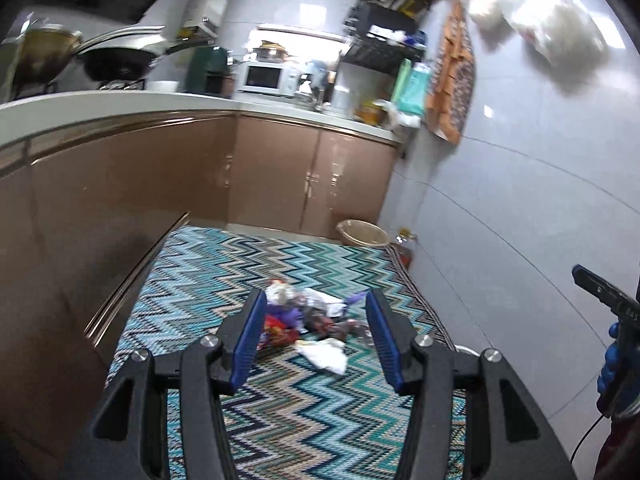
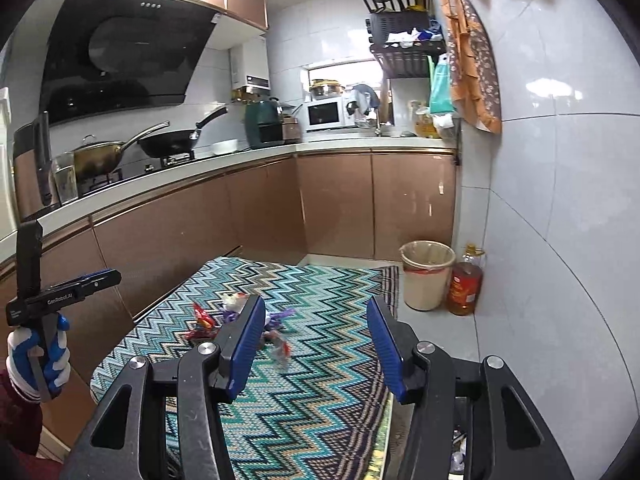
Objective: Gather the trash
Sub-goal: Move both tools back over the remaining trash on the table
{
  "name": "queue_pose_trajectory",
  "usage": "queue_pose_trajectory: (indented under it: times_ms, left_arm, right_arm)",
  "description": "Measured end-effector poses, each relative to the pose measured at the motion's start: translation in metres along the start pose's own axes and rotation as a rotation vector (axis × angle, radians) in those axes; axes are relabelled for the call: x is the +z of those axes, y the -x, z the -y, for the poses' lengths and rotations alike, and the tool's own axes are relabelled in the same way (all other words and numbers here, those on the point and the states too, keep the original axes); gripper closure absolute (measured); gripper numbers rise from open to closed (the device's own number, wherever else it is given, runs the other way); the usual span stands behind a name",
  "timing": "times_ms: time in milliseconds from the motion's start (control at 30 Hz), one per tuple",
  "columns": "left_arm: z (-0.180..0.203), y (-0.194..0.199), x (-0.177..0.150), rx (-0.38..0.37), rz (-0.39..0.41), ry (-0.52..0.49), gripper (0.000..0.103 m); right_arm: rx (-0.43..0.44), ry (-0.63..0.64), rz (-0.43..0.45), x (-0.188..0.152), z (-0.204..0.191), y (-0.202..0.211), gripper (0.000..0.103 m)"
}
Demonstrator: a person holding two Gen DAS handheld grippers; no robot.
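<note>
A heap of trash (image 1: pixel 308 320) lies on the zigzag rug (image 1: pixel 288 420): red and purple wrappers, crumpled clear plastic and a white tissue (image 1: pixel 326 354). My left gripper (image 1: pixel 316 300) is open and empty, held above the heap with its blue pads either side of it. In the right wrist view the same trash (image 2: pixel 240 316) lies on the rug (image 2: pixel 320 400), partly behind the left finger. My right gripper (image 2: pixel 316 304) is open and empty, above the rug and to the right of the heap. A beige lined bin (image 2: pixel 426 274) stands at the rug's far right corner; it also shows in the left wrist view (image 1: pixel 362 232).
Brown cabinets (image 2: pixel 200 220) run along the left and far side under a white counter (image 2: pixel 168 168) with pans. A bottle of oil (image 2: pixel 464 280) stands beside the bin against the tiled wall (image 2: pixel 560 240). The left gripper's handle (image 2: pixel 36 304) shows at far left.
</note>
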State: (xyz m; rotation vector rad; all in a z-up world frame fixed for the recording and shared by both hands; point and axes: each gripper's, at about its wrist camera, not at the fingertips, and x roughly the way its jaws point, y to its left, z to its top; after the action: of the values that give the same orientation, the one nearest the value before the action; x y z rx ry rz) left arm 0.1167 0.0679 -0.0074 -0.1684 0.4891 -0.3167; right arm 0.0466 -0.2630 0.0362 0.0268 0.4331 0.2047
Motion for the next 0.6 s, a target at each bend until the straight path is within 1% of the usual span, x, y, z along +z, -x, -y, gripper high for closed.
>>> queue_pose_trajectory:
  times_ms: [133,233,333,400,600]
  left_arm:
    - [-0.031,0.008,-0.004,0.042,0.008,0.052,0.053]
    - [-0.048,0.01,-0.006,0.081,0.011,0.065,0.053]
    - [-0.062,0.004,-0.01,0.103,-0.004,0.074,0.053]
    - [-0.066,-0.004,-0.013,0.099,-0.024,0.083,0.053]
    - [-0.068,-0.05,-0.036,0.058,-0.148,0.071,0.053]
  right_arm:
    - [0.009,0.007,0.005,0.004,-0.003,-0.008,0.053]
    - [0.012,0.013,0.004,0.006,-0.004,-0.013,0.053]
    - [0.02,0.023,-0.007,0.008,-0.005,-0.024,0.053]
    - [0.026,0.026,-0.022,0.007,-0.007,-0.034,0.053]
    - [0.064,0.013,-0.104,-0.004,-0.011,-0.08,0.053]
